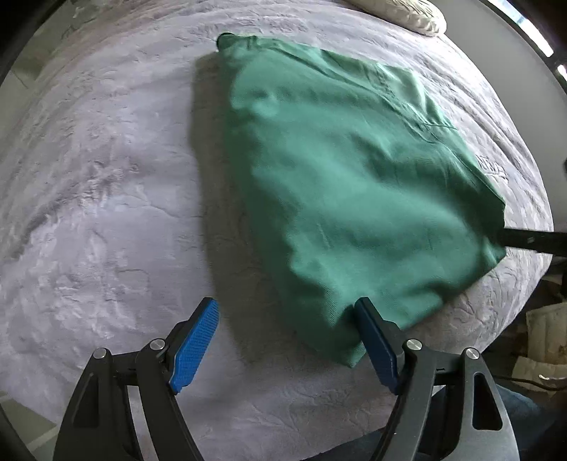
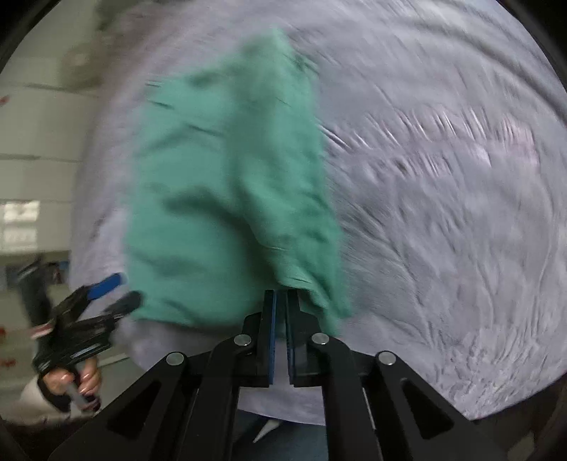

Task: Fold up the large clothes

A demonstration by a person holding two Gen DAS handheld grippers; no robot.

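- Garment [image 1: 340,184] is a green top, partly folded, lying on a bed with a pale grey textured bedspread [image 1: 106,212]. It sits toward the right half of the bed in the left wrist view, one corner reaching down near the edge closest to the camera.
- Left gripper [image 1: 287,340] is released, blue pads wide apart. Its right-side pad [image 1: 372,340] is just beside the near corner of the green cloth, can't tell if it's actually touching. Nothing pinched between the pads.
- Right gripper [image 2: 280,301] is clenched on the garment's edge, blue pads nearly together with green fabric bunched right at the tips. That view is pretty motion-blurred, so fine detail is a wash.
- From the right wrist view you can also see a hand [image 2: 76,381] in a white sleeve holding the left gripper's handle at lower left, off the bed's edge.
- Cream pillow [image 1: 407,14] at the far end of the bed.
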